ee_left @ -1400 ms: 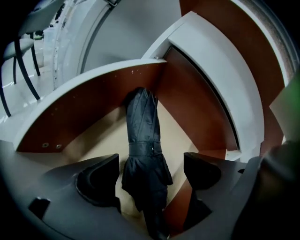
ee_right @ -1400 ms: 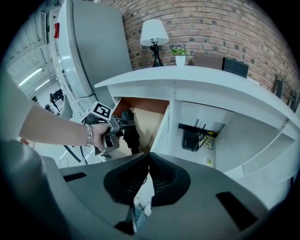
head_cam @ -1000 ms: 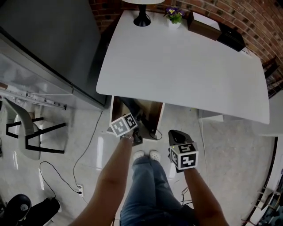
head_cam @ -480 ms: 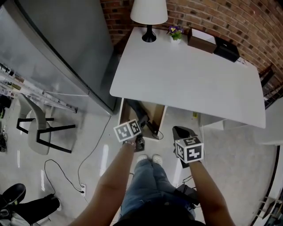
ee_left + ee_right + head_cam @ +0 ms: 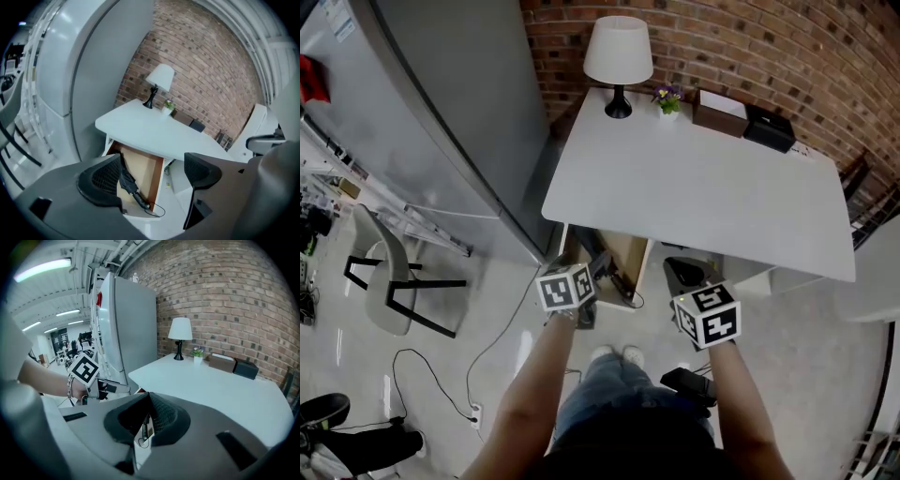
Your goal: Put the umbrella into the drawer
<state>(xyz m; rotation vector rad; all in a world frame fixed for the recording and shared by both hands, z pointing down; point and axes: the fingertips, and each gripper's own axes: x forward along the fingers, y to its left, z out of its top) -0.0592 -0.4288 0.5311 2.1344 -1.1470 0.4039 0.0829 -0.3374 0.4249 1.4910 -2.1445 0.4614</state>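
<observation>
The left claw (image 5: 151,180) hangs with its 2 jaws apart and nothing between them; the right claw (image 5: 147,416) has its jaws pressed together. Beyond them, the folded black umbrella (image 5: 127,180) lies in the pulled-out drawer (image 5: 143,165) beneath the white worktop (image 5: 694,197).

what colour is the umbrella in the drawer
The umbrella is black; left gripper view shows it best.

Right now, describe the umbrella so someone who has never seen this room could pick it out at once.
Find the white table against the brick wall; a wooden drawer stands open under its near edge. The umbrella lies slanted inside it, folded and black, the only dark thing on the tan drawer floor, with a thin cord looping from its handle end.
</observation>
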